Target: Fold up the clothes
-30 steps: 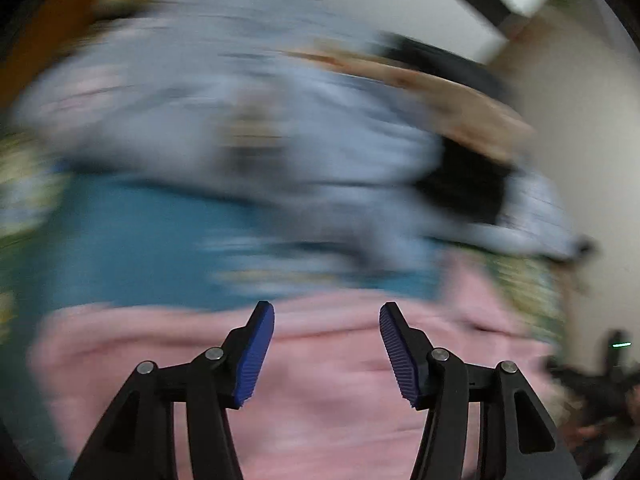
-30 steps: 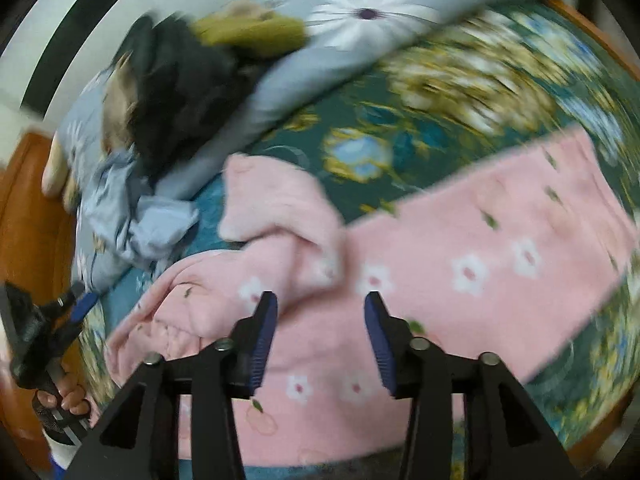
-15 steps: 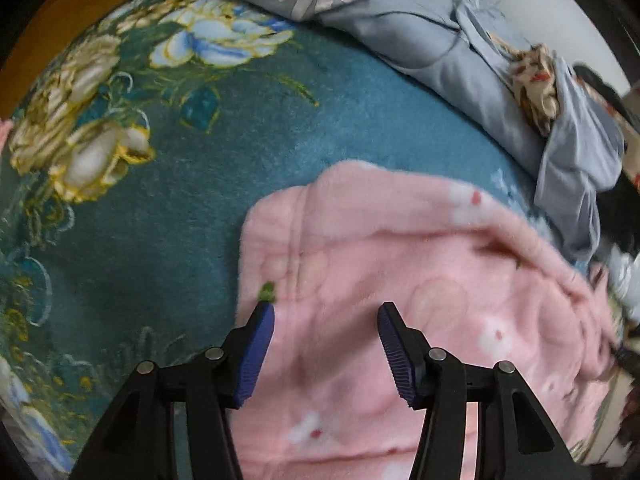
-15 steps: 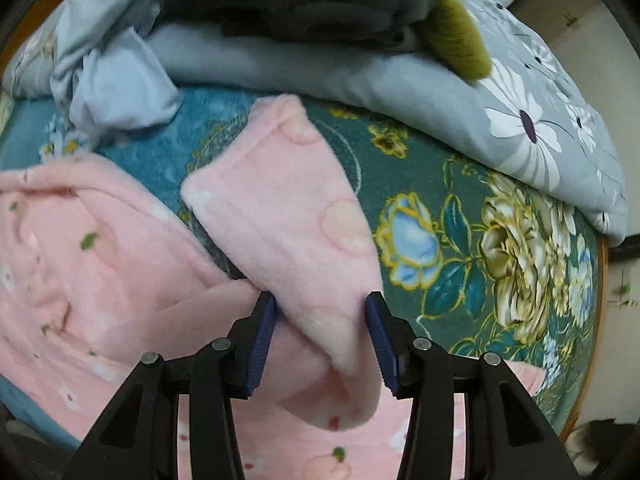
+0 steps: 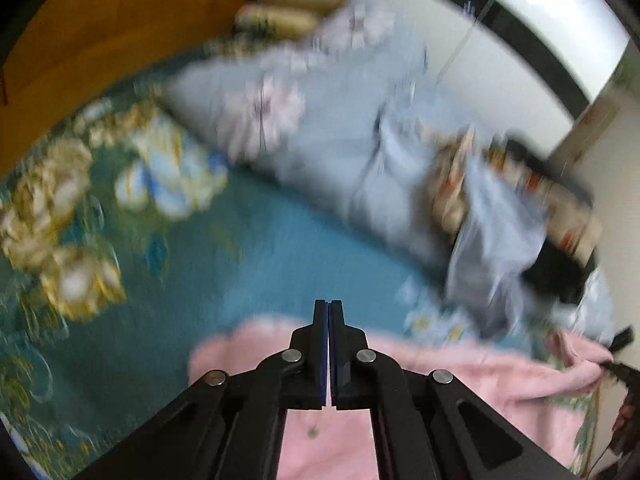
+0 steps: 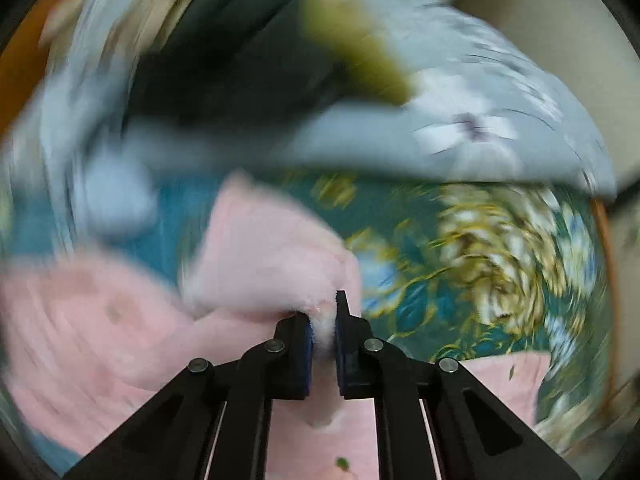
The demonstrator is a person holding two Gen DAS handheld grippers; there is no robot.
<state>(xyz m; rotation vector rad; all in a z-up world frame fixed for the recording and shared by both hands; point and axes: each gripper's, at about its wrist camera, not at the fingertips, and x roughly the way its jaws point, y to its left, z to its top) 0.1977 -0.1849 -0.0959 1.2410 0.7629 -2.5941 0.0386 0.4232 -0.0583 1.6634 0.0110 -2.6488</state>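
Observation:
A pink fleece garment point(image 5: 460, 392) with small flowers lies spread on a teal floral bedspread point(image 5: 260, 248). In the left wrist view my left gripper point(image 5: 329, 308) hovers over the garment's near edge. Its jaws are closing fully together, the blue pads meet, and I see no cloth between them. In the right wrist view my right gripper point(image 6: 325, 320) is closing on a thick fold of the pink garment point(image 6: 260, 256). White fleece bulges out between the pads, and a sleeve-like flap lifts to the upper left of the fingers. Both views are blurred by motion.
A grey quilt with daisies point(image 5: 328, 120) lies along the far side of the bed. A heap of clothes sits on it: light blue cloth point(image 5: 492, 232), a black garment point(image 6: 224, 60) and an olive piece point(image 6: 356, 52). An orange wooden headboard point(image 5: 100, 20) rises behind.
Both grippers went from open to shut. The right one closed on the pink fold that lay between its fingers. The left view swung away, so the pink garment now sits lower in it.

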